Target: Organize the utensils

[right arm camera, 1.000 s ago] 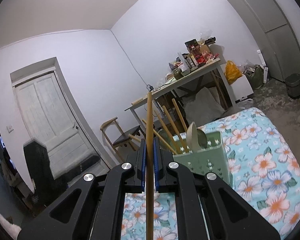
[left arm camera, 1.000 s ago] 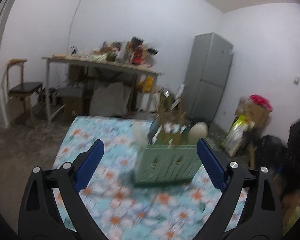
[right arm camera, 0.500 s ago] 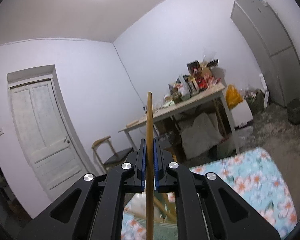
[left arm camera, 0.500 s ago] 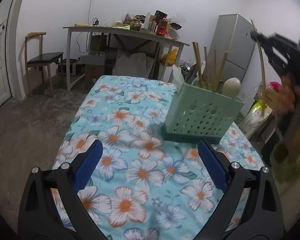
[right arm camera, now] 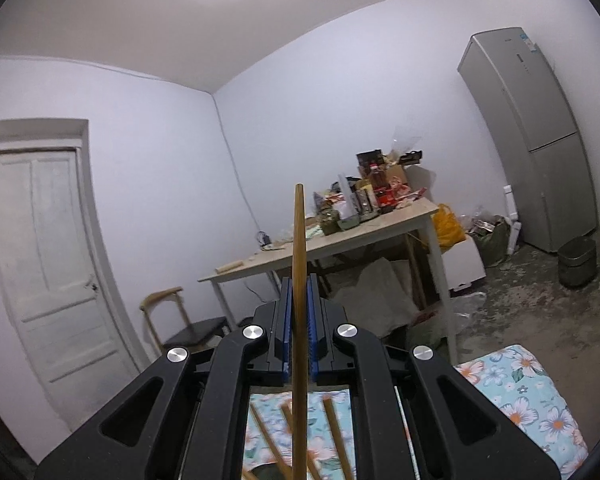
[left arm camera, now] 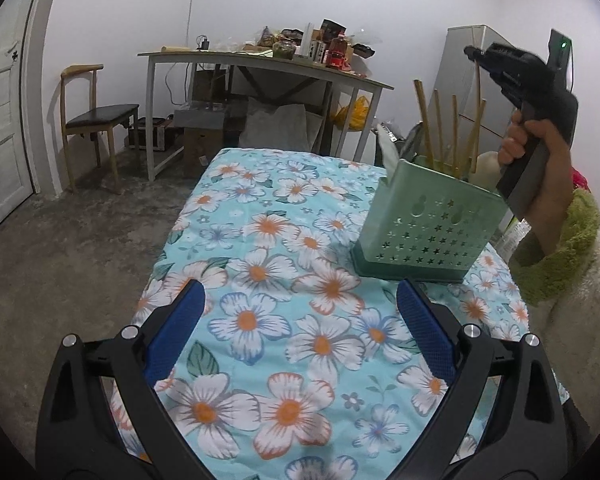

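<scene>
A pale green perforated utensil holder (left arm camera: 428,220) stands on the flowered tablecloth (left arm camera: 284,280), right of centre, with several wooden chopsticks (left arm camera: 426,120) and a pale spoon (left arm camera: 487,164) upright in it. My left gripper (left arm camera: 300,320) is open low over the cloth, short of the holder, with nothing between its blue pads (left arm camera: 176,332). A hand holds my right gripper (left arm camera: 474,54) above the holder. In the right wrist view this gripper (right arm camera: 298,300) is shut on one upright chopstick (right arm camera: 299,240). More chopsticks (right arm camera: 334,432) show below, through its frame.
A cluttered table (left arm camera: 260,62) and a wooden chair (left arm camera: 96,116) stand against the far wall. A grey fridge (right arm camera: 532,136) with a dark bin (right arm camera: 576,260) beside it fills the right corner. A white door (right arm camera: 48,248) is at the left. Bare floor borders the cloth's left edge.
My left gripper has sunk and tipped toward the cloth, staying open. My right gripper has risen with its chopstick and moved over the holder, which has dropped out of its forward view.
</scene>
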